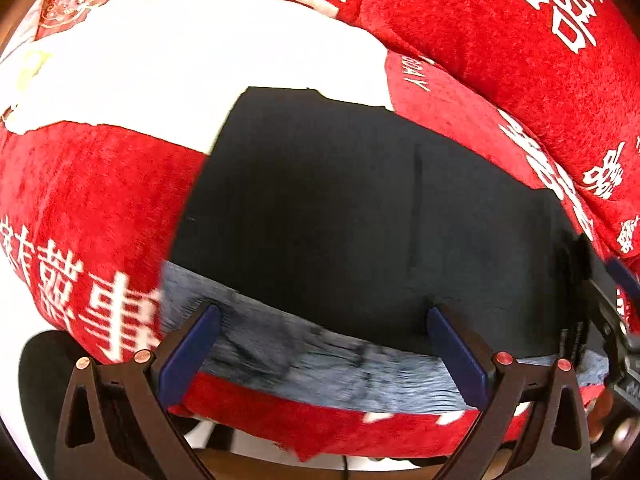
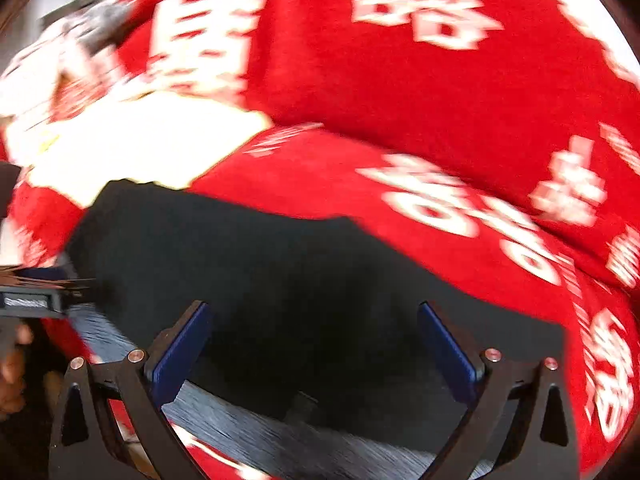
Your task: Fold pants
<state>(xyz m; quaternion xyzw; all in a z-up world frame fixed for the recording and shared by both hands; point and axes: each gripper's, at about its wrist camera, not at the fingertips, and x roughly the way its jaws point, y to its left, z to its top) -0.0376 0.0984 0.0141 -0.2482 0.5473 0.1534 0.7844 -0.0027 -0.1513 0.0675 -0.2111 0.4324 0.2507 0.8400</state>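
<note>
Dark navy pants (image 1: 340,208) lie flat on a red and white blanket (image 1: 92,208), with a grey-blue inner band (image 1: 320,364) showing along the near edge. My left gripper (image 1: 324,312) is open, its blue pads either side of that near edge, holding nothing. My right gripper (image 2: 314,308) is open over the same pants (image 2: 280,272), at their near edge; this view is motion-blurred. The right gripper also shows at the right edge of the left wrist view (image 1: 600,292), and the left gripper at the left edge of the right wrist view (image 2: 36,296).
A thick red blanket fold with white characters (image 1: 520,48) rises behind and right of the pants. A white patch of the blanket (image 1: 200,52) lies beyond their far edge. The bed edge and floor show below the fingers (image 1: 280,460).
</note>
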